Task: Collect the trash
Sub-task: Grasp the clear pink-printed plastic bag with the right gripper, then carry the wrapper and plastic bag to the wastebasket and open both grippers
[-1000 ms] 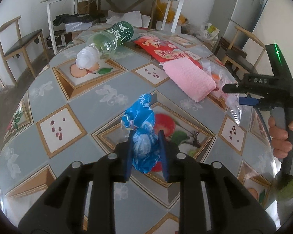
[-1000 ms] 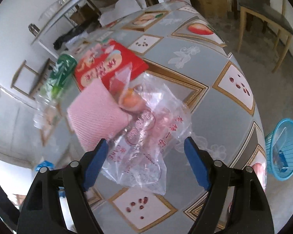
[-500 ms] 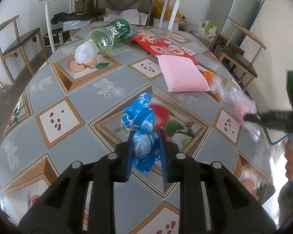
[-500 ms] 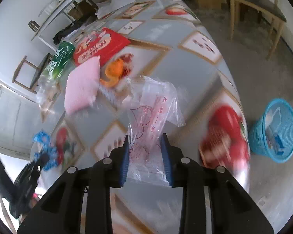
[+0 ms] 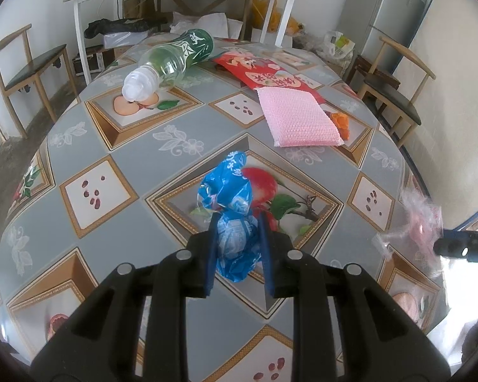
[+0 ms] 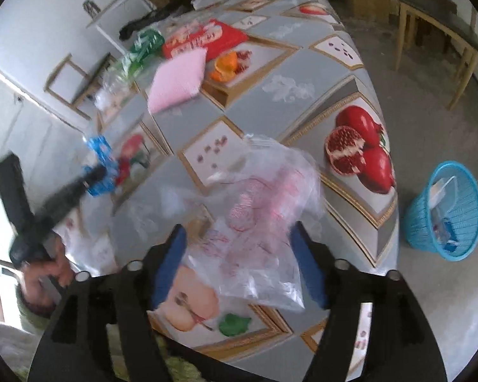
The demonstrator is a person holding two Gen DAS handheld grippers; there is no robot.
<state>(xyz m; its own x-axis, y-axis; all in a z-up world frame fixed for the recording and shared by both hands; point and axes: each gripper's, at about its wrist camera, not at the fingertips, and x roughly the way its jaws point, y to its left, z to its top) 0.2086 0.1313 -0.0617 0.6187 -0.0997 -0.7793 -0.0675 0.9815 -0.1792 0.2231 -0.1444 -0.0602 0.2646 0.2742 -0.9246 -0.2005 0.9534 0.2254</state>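
Bottle (image 5: 172, 59) at counter's (image 5: 118, 210) far end; packet (image 5: 267, 74) right of it, cloth (image 5: 298, 117) overlapping packet's near edge; basket (image 6: 444, 210) on floor.

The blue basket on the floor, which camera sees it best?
The right wrist view. There the blue basket stands in full sight on the floor beside the table, with a few bits of trash already inside. The left wrist view does not show it at all.
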